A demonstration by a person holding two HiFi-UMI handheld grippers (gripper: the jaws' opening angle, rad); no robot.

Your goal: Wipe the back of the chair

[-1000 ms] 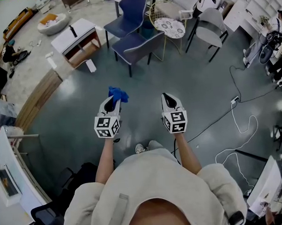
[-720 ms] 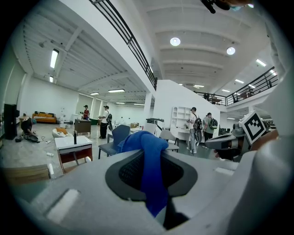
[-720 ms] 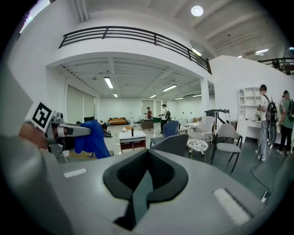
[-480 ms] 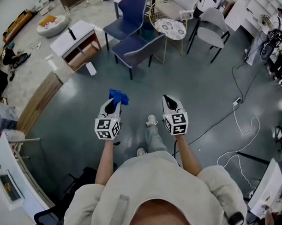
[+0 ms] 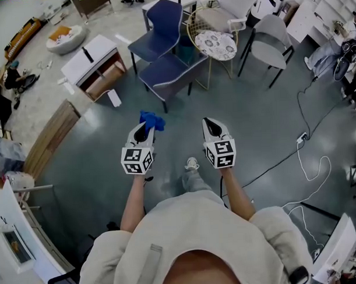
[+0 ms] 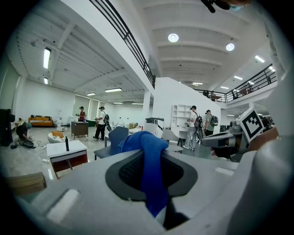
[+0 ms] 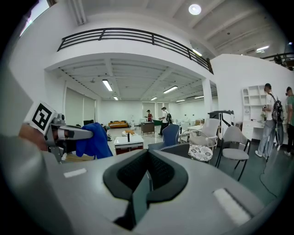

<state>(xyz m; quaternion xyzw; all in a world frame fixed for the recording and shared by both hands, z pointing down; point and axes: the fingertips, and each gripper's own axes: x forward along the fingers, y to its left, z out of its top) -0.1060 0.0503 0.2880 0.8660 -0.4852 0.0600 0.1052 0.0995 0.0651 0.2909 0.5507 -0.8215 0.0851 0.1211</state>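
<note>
My left gripper (image 5: 144, 132) is shut on a blue cloth (image 5: 151, 119), which bunches out past its tip. In the left gripper view the cloth (image 6: 149, 170) hangs down between the closed jaws. My right gripper (image 5: 210, 125) is held level beside it, shut with nothing in it; its jaws meet in the right gripper view (image 7: 146, 177). Two dark blue chairs stand ahead on the floor, the near one (image 5: 171, 71) with its back towards me and the far one (image 5: 163, 26) behind it. Both grippers are well short of them.
A round patterned table (image 5: 215, 42) with a gold wire frame stands right of the blue chairs, and a grey chair (image 5: 273, 34) beyond it. A white low table (image 5: 93, 56) is at the left. A white cable (image 5: 310, 163) lies on the floor at the right. People stand in the distance.
The person has stepped forward, one foot swinging ahead. The chairs sit slightly nearer. Both grippers keep the same pose, the cloth still in the left one.
</note>
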